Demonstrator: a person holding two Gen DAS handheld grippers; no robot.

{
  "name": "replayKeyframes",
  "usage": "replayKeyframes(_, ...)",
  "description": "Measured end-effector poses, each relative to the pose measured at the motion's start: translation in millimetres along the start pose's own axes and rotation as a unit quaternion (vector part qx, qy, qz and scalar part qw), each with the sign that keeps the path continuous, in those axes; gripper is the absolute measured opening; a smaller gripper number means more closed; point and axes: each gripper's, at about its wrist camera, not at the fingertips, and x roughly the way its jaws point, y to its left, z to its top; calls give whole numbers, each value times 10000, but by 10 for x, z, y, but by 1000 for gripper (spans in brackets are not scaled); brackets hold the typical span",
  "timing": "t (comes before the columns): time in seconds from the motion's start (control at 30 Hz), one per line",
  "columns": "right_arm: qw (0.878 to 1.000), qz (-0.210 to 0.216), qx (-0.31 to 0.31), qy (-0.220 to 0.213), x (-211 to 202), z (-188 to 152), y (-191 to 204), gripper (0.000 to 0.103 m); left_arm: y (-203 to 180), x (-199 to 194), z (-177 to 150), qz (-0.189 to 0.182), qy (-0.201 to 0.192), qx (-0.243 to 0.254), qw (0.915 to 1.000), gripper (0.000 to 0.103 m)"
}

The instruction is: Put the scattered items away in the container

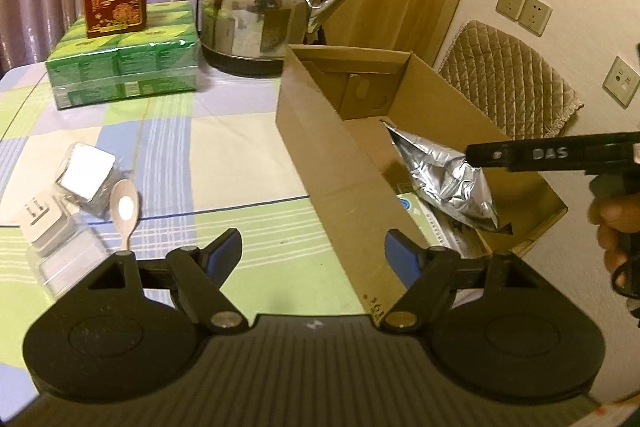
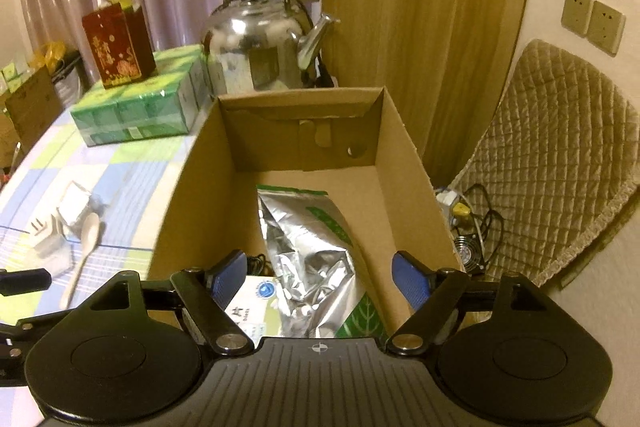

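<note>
— Three loose things are left on the counter (image 1: 240, 155): a wooden spoon (image 1: 125, 211), a small foil-wrapped cube (image 1: 86, 179) and a white plug (image 1: 40, 217) lying on clear plastic. All sit to the left of the cardboard box (image 1: 320, 163), well apart from its wall.

— Which tool is nearer them?

— The left tool (image 1: 314, 255). Its fingers are spread wide and hold nothing. The spoon lies just ahead and to its left, bowl away from the tool, handle end toward it, so the long axis runs almost along the tool's line of sight.

— And the right one?

— The right tool (image 2: 320, 279) hangs over the open box, fingers equally wide, nothing between them. Below it a silver foil bag (image 2: 308, 251) leans on a white packet (image 2: 256, 303) in the box's near end. From the left camera its black finger appears just over the bag; whether it touches the bag cannot be told.

— So the next pick looks like the left hand's job?

— Probably. The spoon's handle is thin and flat on the cloth, so the fingers would likely have to straddle it across its width. The cube and plug crowd the bowl end; the handle end has open cloth around it.

— Room in the box?

— The far half of its floor is bare. The near-left wall stands between spoon and box, so a carry would have to rise over that edge. The kettle (image 1: 260, 15) and green tissue packs (image 1: 124, 67) stand far back, out of the way.
</note>
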Motion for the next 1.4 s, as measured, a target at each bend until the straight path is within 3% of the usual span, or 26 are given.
replayKeyframes(0.1,9999,99,47,-93,-144,-31,95,78,75,-99,-56,61,-26,-55,10000,76)
replayKeyframes(0.2,9993,244,100,-249,-300,-68,229,90,173,-219,-131,151,-44,-121,9998,77)
replayKeyframes(0.67,9941,966,-245,-422,-732,-328,1129,101,916,-974,-617,908,-106,-417,9949,89)
replayKeyframes(1.0,9907,1203,-486,-414,-913,-477,1537,101,1229,-1406,-896,1482,-79,-326,9884,102)
replayKeyframes(1.4,9870,1393,-766,-224,-931,-646,1899,101,1469,-1663,-1150,1753,-54,-433,9835,102)
